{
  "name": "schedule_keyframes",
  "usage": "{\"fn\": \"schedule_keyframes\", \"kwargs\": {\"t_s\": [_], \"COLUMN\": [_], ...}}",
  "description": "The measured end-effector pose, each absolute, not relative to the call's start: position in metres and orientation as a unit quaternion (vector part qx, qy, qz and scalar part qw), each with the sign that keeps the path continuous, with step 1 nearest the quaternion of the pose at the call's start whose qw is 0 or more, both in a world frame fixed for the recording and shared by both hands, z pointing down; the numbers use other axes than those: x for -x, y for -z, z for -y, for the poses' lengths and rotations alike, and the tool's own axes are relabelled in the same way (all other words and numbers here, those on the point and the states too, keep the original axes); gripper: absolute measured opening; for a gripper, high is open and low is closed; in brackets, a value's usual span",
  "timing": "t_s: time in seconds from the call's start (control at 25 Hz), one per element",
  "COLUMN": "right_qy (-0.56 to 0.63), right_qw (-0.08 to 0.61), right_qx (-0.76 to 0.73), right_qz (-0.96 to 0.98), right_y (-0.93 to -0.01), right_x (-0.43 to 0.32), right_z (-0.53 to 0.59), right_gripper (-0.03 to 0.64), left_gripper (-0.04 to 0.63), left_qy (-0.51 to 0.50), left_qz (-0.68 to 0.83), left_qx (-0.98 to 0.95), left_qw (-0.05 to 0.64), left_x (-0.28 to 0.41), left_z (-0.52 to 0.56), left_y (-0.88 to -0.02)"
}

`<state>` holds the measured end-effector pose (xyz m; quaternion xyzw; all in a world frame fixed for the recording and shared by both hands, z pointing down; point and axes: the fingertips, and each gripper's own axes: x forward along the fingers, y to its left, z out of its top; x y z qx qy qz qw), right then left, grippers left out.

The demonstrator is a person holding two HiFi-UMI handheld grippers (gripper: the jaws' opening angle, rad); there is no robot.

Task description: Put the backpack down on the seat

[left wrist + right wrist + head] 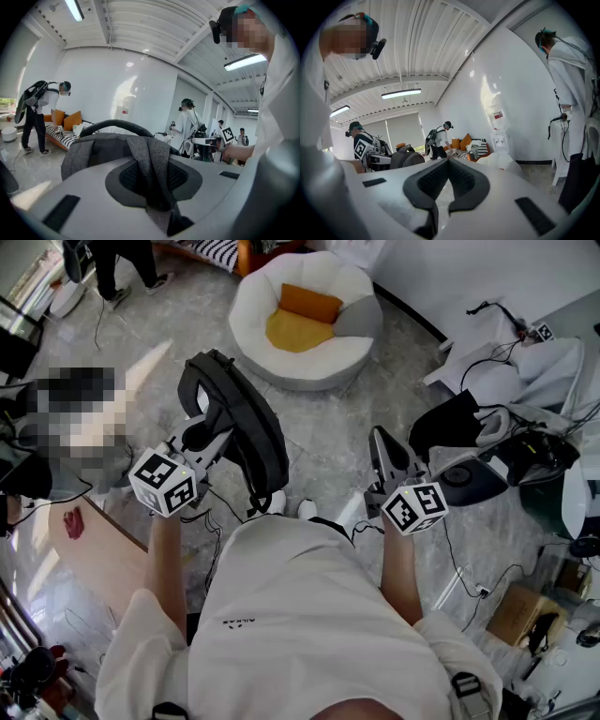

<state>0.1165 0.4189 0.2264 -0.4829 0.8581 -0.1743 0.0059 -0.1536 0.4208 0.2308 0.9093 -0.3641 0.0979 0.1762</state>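
The left gripper [214,427] was clamped on a strap of the backpack [246,418], which hung from it. Grey floor [356,409] lay between the backpack and the seat [251,306] at its one o'clock. The right gripper [382,457], jaws together and empty, sat at the backpack's three o'clock, with a black bag [450,423] at its own two o'clock.

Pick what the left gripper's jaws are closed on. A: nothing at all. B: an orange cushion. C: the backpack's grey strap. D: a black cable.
C: the left gripper pinches the grey strap of the backpack between its jaws.
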Motion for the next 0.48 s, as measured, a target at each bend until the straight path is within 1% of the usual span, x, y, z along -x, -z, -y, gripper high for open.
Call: {"fn": "schedule_keyframes", "kwargs": {"t_s": [0.32,0.48], "right_qy": [0.172,0.174], "right_qw": [0.002,0.01], "right_qx": [0.47,0.467], "right_qz": [-0.866,-0.867], "right_y": [-0.227,-0.227], "right_x": [-0.132,-0.127], "right_z": [-0.427,-0.434], "right_gripper": [0.023,0.025], "left_gripper": [0.095,0.095], "left_qy": [-0.087,-0.085], "left_qz": [0.377,0.377], "left_qx": [-0.906,-0.906], "left_qw": [0.173,0.174], "left_x": [0.127,0.125], "left_z": [-0.431,-0.436], "left_y": [-0.226,-0.227]}}
